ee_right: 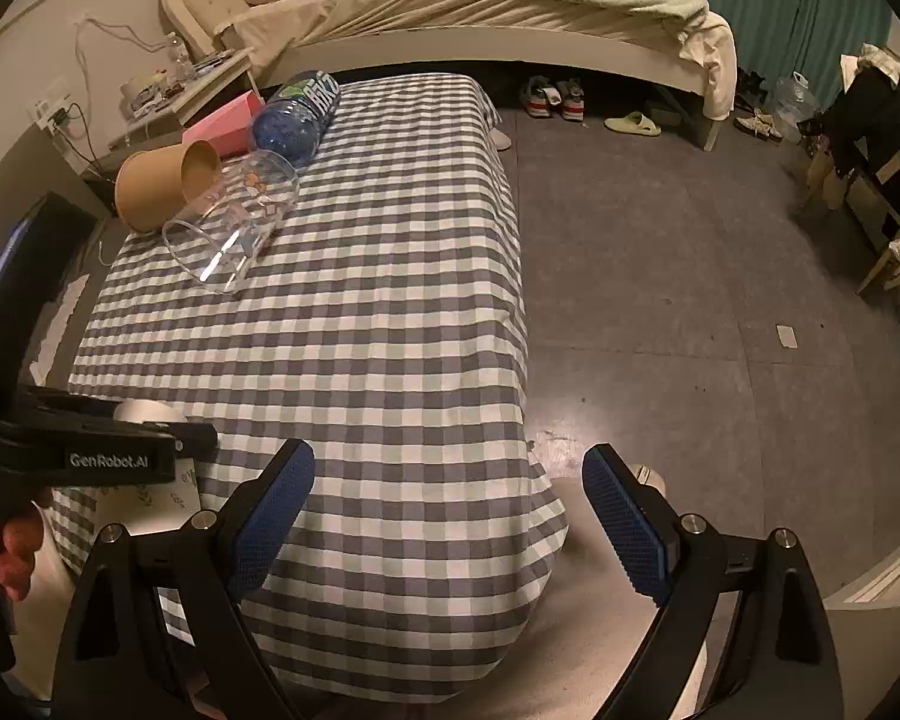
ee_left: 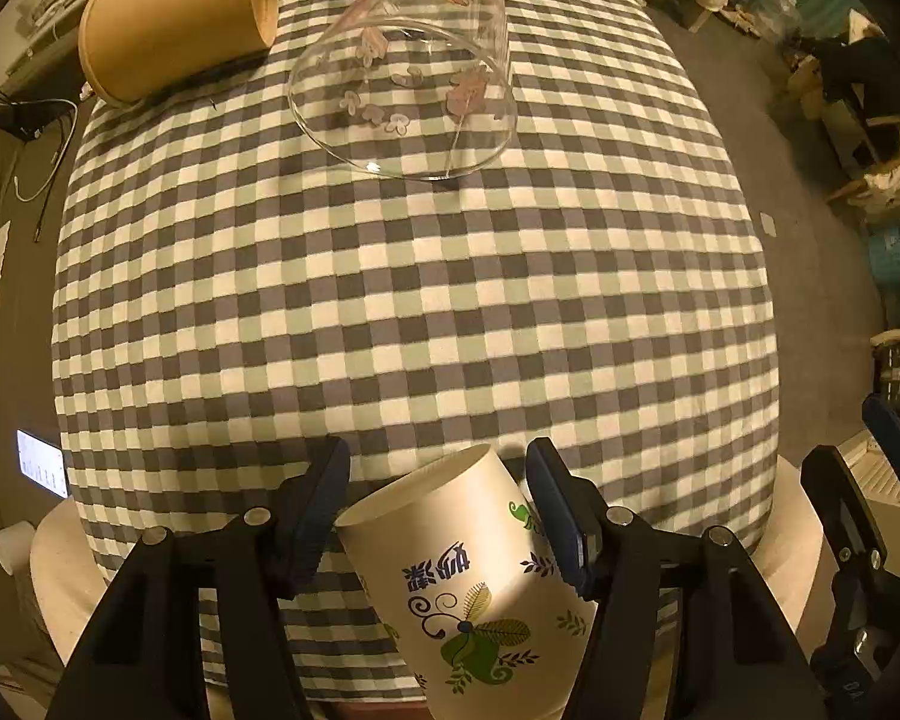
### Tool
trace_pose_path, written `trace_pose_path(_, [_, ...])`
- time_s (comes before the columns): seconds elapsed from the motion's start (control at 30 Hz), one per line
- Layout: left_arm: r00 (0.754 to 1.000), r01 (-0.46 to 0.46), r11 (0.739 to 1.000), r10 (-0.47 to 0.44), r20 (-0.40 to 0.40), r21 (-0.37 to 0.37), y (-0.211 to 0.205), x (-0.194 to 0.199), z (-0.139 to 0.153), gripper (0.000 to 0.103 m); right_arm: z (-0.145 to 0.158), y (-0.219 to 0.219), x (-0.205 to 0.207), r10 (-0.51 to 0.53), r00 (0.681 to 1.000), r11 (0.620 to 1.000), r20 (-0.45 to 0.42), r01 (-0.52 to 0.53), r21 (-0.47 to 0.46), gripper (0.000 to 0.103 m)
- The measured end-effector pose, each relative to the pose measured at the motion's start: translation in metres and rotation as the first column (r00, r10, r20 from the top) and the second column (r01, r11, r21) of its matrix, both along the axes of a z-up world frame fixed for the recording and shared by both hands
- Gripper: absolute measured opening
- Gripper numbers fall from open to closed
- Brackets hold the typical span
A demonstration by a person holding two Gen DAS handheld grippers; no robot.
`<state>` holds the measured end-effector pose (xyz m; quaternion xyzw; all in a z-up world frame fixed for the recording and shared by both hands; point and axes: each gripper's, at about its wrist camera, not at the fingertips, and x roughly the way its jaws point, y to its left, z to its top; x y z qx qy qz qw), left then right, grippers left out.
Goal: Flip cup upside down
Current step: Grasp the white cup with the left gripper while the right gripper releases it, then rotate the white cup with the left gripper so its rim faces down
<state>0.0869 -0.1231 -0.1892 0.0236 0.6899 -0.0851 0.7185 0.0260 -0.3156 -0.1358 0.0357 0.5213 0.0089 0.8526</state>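
A narrow table (ee_right: 390, 324) covered by a grey, green and white checked cloth (ee_left: 426, 300) stands on a grey floor (ee_right: 660, 276); at its far end a tan paper cup (ee_left: 174, 30) lies on its side, its mouth facing the near end; just beside it a clear glass with flower prints (ee_left: 408, 78) lies on its side, mouth towards the near end; behind them lie a blue plastic bottle (ee_right: 297, 117) and a pink box (ee_right: 222, 126).
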Motion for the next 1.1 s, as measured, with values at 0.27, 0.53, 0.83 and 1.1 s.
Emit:
trace_pose_path(0.27, [0.996,-0.022,0.999,0.025,0.081,-0.048,0.019,-0.003,0.039,0.062,0.009,0.010,-0.009,0.011,1.000,1.000,0.018,-0.011,-0.014,0.091])
trace_pose_path(0.53, [0.945,-0.045,0.998,0.028,0.326,0.043,0.027,0.019,0.082,0.062,0.011,0.018,-0.015,0.025,1.000,0.999,0.018,-0.025,-0.025,0.091])
trace_pose_path(0.83, [0.834,-0.025,0.984,-0.076,0.546,0.175,0.000,0.023,0.060,0.062,0.006,0.019,-0.017,0.019,1.000,0.999,0.002,-0.019,-0.043,0.091])
trace_pose_path(1.1, [0.814,0.023,0.992,-0.090,0.574,0.123,-0.015,-0.008,0.049,0.062,0.004,0.020,-0.016,0.018,1.000,0.998,-0.008,-0.019,-0.056,0.091])
